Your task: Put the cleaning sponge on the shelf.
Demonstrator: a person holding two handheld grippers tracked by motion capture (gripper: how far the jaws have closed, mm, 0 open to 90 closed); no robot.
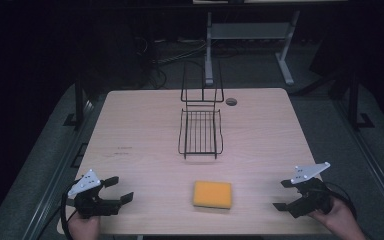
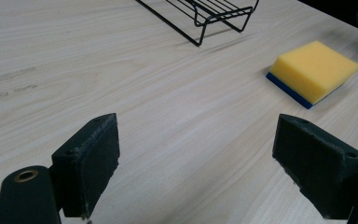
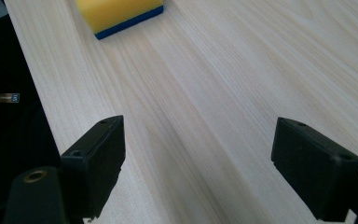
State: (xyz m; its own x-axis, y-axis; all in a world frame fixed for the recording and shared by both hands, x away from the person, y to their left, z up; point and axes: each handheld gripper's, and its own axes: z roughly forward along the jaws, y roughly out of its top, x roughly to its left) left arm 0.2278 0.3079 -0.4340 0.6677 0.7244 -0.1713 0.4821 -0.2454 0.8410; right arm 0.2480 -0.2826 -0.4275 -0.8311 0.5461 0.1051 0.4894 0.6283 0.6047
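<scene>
Sponge btwn grippers (untouched).

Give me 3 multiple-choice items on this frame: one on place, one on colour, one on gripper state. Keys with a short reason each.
1. Where does the sponge lie?
A. Inside the wire rack
B. On the table, nearer the person than the wire rack
C. Between the jaws of the right gripper

2. What colours does the sponge show?
A. Yellow top, blue bottom layer
B. Green all over
C. White top, red bottom layer

3. How do the two grippers stand?
A. Both shut on the sponge
B. Left open, right shut
C. Both open and holding nothing

Answers:
1 B: the high view shows it on the table, between the wire rack and the near edge.
2 A: the left gripper view shows yellow foam over a blue strip.
3 C: the left gripper and right gripper have jaws wide apart with bare wood between them.
</scene>
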